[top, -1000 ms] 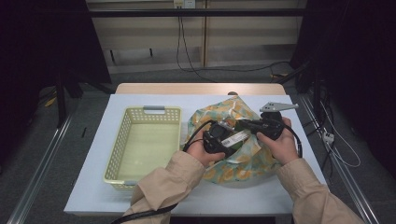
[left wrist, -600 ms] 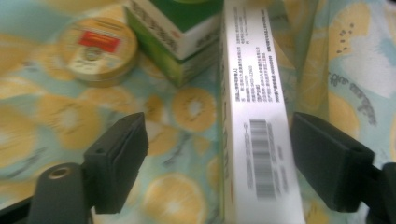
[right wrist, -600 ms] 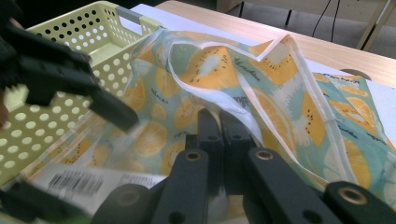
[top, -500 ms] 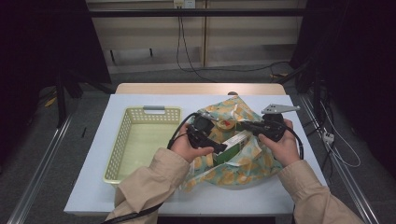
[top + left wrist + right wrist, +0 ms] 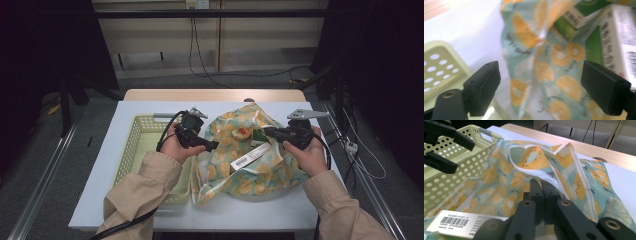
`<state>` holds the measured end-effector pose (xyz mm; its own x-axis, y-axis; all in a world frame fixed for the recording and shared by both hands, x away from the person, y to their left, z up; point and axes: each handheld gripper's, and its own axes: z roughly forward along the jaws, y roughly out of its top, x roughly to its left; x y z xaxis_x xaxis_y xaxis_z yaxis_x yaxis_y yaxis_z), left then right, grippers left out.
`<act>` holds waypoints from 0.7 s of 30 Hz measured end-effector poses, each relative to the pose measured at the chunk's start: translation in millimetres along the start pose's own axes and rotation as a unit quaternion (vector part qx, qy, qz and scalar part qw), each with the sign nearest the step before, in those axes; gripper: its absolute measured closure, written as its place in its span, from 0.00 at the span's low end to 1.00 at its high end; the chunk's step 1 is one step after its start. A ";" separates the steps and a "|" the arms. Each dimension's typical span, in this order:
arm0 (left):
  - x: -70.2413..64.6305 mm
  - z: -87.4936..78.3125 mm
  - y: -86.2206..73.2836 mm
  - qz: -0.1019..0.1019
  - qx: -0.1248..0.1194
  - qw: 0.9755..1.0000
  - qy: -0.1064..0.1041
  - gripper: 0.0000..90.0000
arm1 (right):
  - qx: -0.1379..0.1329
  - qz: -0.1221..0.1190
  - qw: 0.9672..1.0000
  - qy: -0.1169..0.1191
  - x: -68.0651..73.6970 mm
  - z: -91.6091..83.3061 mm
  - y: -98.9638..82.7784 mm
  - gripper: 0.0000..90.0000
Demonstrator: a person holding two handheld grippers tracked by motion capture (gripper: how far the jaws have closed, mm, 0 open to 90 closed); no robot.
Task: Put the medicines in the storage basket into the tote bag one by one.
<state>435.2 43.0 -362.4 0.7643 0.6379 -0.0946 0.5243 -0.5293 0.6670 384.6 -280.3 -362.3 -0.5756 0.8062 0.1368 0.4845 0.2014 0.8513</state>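
Observation:
A fabric bag printed with orange slices lies on the white table, mouth open. Inside lie a white barcoded box, a green carton and a small round item. My right gripper is shut on the bag's white-hemmed rim and holds it up. My left gripper hovers at the bag's left edge, beside the basket. Its jaws have just been opening and stand wide apart. In the left gripper view the bag and white box lie beyond the gripper, with nothing pinched.
A pale yellow perforated basket stands left of the bag, and its near side is under my left sleeve. In the right gripper view the basket and the left gripper are at upper left. A wooden strip runs along the table's far edge.
The left gripper has let go of the bag, opened its jaws and moved left and slightly up toward the basket. The right gripper has stayed put on the rim.

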 end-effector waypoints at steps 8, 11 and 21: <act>8.2 24.6 2.7 0.009 0.000 1.000 -0.012 0.19 | -0.001 -0.001 1.000 -0.004 -3.4 -3.8 3.4 0.99; 5.4 31.6 5.8 0.021 0.004 1.000 -0.008 0.23 | 0.000 0.000 1.000 -0.005 -5.4 -4.3 3.3 0.99; 3.5 45.1 5.2 0.013 0.029 0.999 -0.028 0.65 | -0.005 0.001 1.000 -0.006 -6.5 -6.7 3.1 0.99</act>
<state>457.6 17.2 -392.5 0.7975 0.5912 -0.1204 0.5230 -0.5779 0.6264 385.4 -288.7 -357.2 -0.5666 0.8131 0.1336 0.4793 0.1933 0.8561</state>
